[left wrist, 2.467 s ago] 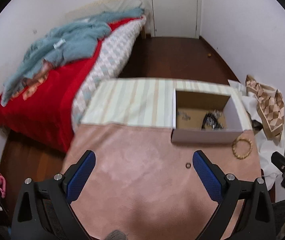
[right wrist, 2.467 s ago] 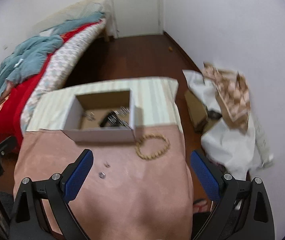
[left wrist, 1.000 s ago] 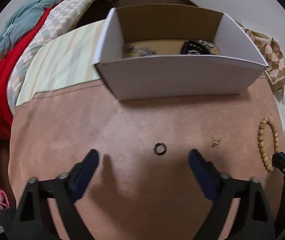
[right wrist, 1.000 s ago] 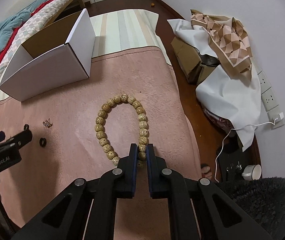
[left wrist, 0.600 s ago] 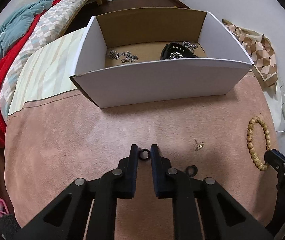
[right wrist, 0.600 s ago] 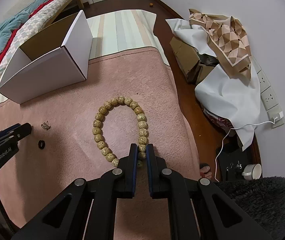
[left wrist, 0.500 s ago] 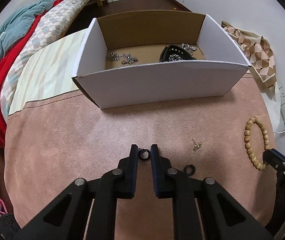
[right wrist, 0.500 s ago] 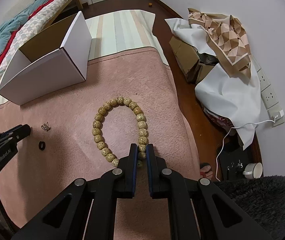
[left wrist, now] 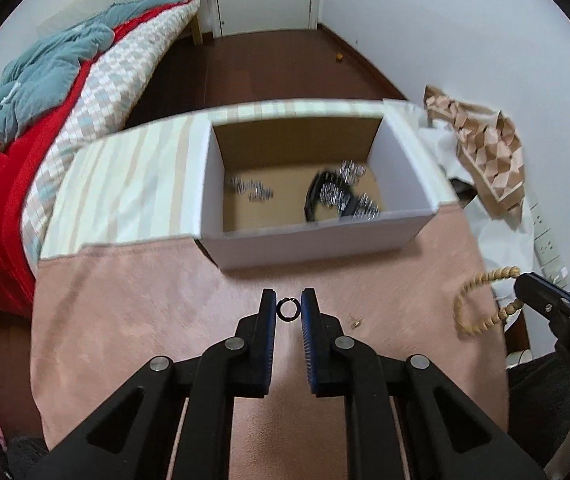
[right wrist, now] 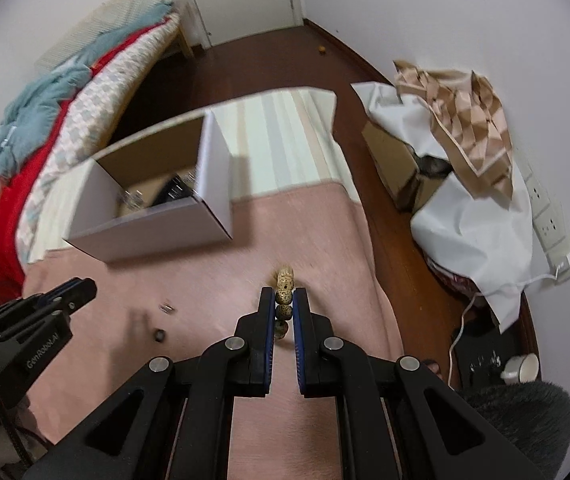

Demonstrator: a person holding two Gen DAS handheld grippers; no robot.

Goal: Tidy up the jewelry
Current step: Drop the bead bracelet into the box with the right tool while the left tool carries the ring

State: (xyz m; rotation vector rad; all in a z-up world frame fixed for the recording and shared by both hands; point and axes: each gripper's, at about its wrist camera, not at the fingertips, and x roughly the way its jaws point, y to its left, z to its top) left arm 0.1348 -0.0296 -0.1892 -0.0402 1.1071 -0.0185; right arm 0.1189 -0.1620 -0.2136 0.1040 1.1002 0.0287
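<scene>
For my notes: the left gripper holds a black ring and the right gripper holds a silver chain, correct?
Not quite. The left gripper does hold the black ring, but the right gripper holds a bead bracelet, as the right wrist view shows.

Two rings, perhaps; one bracelet

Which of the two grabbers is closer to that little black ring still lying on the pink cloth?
Left. The left gripper hangs just above and beside the loose black ring. The right gripper, clamped on the bead bracelet, is farther off toward the cloth's other side.
</scene>
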